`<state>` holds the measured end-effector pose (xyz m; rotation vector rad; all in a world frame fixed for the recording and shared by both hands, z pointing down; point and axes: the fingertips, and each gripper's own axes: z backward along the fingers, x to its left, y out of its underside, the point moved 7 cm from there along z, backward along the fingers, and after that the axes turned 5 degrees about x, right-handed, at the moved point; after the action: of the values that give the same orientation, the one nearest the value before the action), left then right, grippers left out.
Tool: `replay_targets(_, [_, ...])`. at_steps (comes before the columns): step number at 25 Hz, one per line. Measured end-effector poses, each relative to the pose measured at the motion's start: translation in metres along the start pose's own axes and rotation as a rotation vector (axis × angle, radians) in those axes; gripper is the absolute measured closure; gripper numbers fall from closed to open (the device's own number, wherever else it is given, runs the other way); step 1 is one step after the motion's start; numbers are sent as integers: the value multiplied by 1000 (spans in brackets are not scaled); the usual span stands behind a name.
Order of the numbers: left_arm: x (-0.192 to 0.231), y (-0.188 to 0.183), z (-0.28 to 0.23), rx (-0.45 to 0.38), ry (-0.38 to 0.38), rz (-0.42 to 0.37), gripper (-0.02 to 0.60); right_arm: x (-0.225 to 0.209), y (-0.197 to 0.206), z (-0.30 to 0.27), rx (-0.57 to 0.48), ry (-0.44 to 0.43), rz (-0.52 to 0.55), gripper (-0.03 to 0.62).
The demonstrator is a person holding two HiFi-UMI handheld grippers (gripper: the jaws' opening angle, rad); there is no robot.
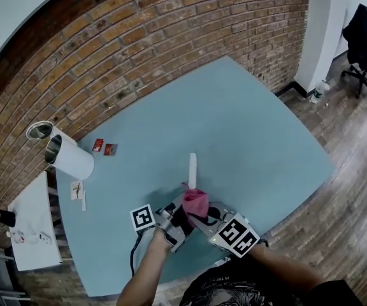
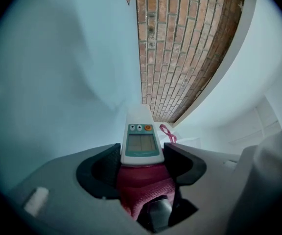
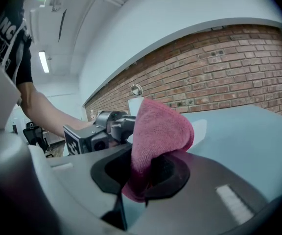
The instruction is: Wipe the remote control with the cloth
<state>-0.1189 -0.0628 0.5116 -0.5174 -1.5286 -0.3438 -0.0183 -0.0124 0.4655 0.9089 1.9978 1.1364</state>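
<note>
Remote control (image 1: 192, 164) sits in your left gripper (image 2: 142, 156), whose jaws are clamped on the two long edges of its near end. The white body sticks out over the table (image 1: 253, 126) toward the far side, with the screen and buttons facing up. Just to its right, your right gripper (image 3: 147, 174) is pinched tight on a fold of the pink cloth (image 3: 161, 125), and the loose puff of that cloth is bunched against the near end of the remote, right at the left jaws. For a good wipe, I judge you should draw the cloth from there along the face toward the far tip, pressing only lightly so the remote does not pivot in its grip. Lead with the free fold, not the jaws, so hard plastic never scrapes the screen. Mind that the cloth could snag between the left jaws, and the stretch they cover will likely need a fresh hold to be cleaned. The pale blue table looks smooth and matte. At its far left lie a white tube (image 1: 69, 157) with open metal ends and two small red things (image 1: 104, 148), with a white slip (image 1: 77, 190) nearer along the left edge. A low white shelf (image 1: 34, 225) stands beyond that edge. The brick wall (image 1: 139, 37) runs along the far side, and to the right are the wood floor (image 1: 355, 171), a bottle (image 1: 319, 92) by a white pillar and a black office chair (image 1: 365, 37).
</note>
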Motion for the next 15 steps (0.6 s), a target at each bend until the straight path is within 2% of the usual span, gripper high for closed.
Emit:
replay_targets(5, [-6,-2,6,-17,29,-27,314,-4,5,4,-10,-19,-55,528])
replay_targets(8, [-15,-6,14,-17,16,-119,314,-12,2,19,-78,-39,-131,528])
replay_targets(11, [-21,-13,27,4,-69,-253,316,-36,3,38,-137,11,-232,528])
replay_targets(15, [-19,-24,48,48,-268,-458,319,-62,7,55,-153,111,-287,528])
